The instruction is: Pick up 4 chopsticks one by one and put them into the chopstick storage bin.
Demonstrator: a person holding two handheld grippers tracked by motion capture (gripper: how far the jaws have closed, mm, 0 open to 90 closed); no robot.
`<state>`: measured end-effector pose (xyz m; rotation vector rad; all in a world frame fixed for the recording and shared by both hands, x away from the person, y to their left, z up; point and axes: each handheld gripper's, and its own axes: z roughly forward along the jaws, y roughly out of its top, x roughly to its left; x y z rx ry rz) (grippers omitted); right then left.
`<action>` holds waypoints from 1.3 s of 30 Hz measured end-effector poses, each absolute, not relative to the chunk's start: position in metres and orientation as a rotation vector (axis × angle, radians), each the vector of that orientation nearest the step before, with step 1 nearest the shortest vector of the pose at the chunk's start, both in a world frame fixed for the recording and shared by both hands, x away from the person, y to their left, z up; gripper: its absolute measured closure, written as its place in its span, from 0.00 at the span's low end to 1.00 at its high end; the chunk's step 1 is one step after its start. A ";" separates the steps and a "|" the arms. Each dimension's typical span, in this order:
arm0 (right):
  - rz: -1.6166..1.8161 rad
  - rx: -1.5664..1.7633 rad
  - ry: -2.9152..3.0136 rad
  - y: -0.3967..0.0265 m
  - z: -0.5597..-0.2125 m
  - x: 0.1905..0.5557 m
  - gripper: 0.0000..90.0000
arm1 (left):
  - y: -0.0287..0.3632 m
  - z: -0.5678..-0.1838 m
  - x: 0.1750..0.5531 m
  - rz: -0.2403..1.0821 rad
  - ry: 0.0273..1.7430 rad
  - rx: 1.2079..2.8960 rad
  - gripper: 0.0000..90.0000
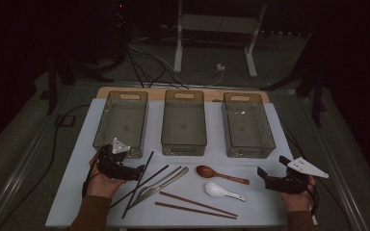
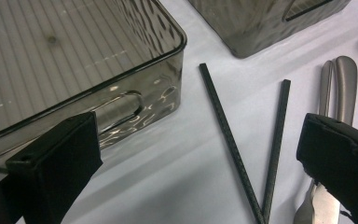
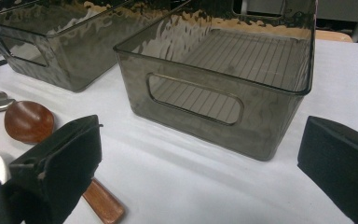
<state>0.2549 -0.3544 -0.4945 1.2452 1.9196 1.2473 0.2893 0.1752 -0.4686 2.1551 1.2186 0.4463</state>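
Note:
Three smoky clear bins stand in a row on the white mat: left bin [image 1: 121, 122], middle bin [image 1: 183, 121], right bin [image 1: 247, 124]. In front lie two black chopsticks [image 1: 142, 180], a metal fork and spoon [image 1: 166, 180], a brown wooden spoon [image 1: 219, 174], a white ceramic spoon [image 1: 221, 191] and two brown chopsticks [image 1: 197, 204]. My left gripper [image 1: 137, 172] is open beside the black chopsticks [image 2: 226, 140], near the left bin's corner [image 2: 135, 88]. My right gripper [image 1: 271, 168] is open, empty, facing the right bin [image 3: 223, 93], with the wooden spoon [image 3: 28, 121] to its left.
The mat [image 1: 77, 192] ends close behind both hands at the near edge. Cables and a white stand [image 1: 212, 29] lie on the dark floor beyond the table. Bare mat [image 3: 191, 186] lies between the right gripper and the right bin.

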 end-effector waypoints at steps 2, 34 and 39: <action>1.247 1.245 1.920 -0.354 -0.495 0.255 0.00 | 0.173 -0.471 0.291 0.438 1.224 2.162 0.01; 1.245 1.252 1.910 -0.357 -0.495 0.255 0.00 | 0.147 -0.502 0.297 0.299 1.247 2.360 0.48; 1.245 1.254 1.907 -0.358 -0.495 0.255 0.00 | 0.146 -0.503 0.296 0.297 1.240 2.376 0.64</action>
